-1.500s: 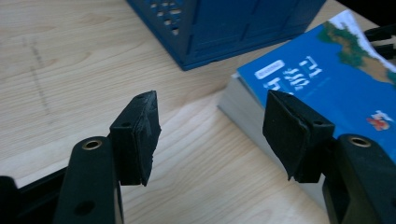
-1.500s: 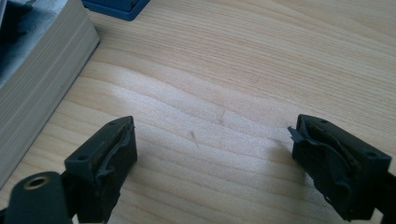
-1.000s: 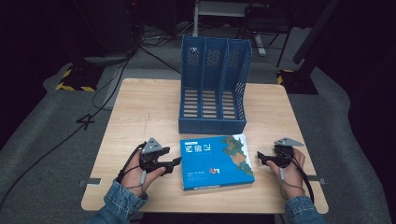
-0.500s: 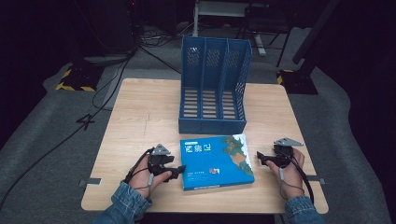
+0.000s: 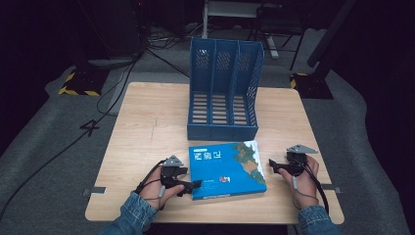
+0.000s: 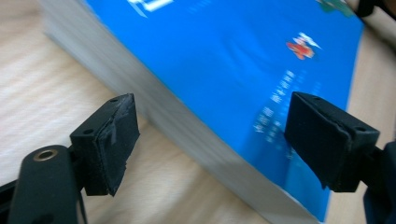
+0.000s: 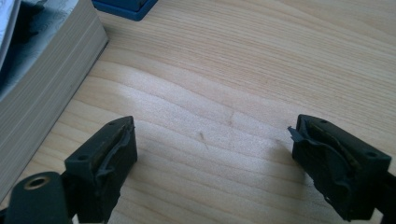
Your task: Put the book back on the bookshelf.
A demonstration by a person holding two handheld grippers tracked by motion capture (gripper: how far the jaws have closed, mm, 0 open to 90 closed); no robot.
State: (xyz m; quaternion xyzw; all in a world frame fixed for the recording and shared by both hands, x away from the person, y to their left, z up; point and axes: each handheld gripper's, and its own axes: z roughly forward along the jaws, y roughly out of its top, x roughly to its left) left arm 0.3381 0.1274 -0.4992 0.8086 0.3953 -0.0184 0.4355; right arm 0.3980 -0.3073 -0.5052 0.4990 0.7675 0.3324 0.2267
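Book (image 5: 227,169) looks thick, stiff, heavy; left gripper (image 5: 195,184), jaws just opened wide, straddles its corner; right gripper (image 5: 272,166) gapes empty.

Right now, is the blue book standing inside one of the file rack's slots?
No, the blue book lies flat on the table in front of the empty file rack.
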